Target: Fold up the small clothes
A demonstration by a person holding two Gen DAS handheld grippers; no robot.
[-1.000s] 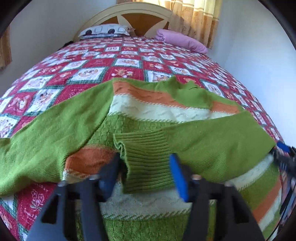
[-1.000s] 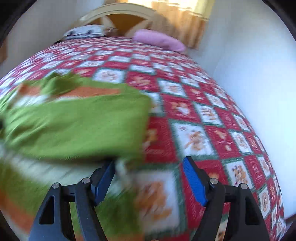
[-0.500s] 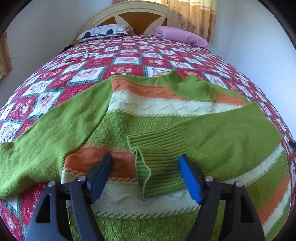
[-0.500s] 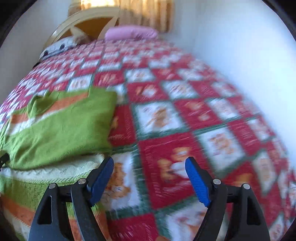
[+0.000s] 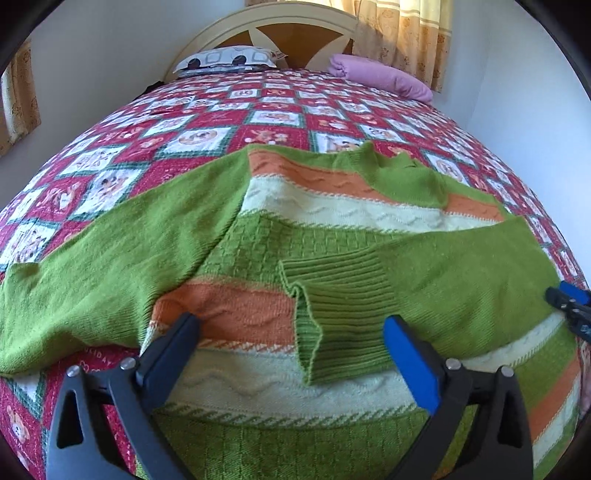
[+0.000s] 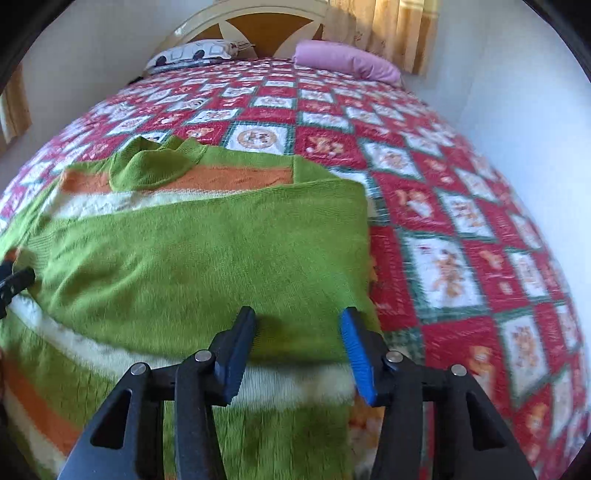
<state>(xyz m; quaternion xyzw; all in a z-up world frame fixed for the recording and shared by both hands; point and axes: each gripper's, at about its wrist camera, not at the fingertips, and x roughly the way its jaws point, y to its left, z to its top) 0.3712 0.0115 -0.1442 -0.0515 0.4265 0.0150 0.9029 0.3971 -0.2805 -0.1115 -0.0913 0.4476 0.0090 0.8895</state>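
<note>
Striped sweater (image 5: 332,218) flat on bed (image 5: 207,122), one sleeve (image 5: 424,291) folded across. Left tongs (image 5: 291,341) spreading wide, empty; right tongs (image 6: 297,339) closing over sleeve fold (image 6: 229,266). Risk: snagging, dragging fold askew.

Patchwork quilt (image 5: 207,140), purple pillow (image 5: 380,75), patterned pillow (image 5: 229,59) (by headboard (image 5: 295,33)), curtain (image 5: 406,33).

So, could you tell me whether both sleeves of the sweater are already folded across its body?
No, only one sleeve lies across the sweater; the other sleeve is spread out on the quilt.

Green sweater (image 5: 332,236) on quilt (image 5: 207,122), left tool (image 5: 291,332) opening
</note>
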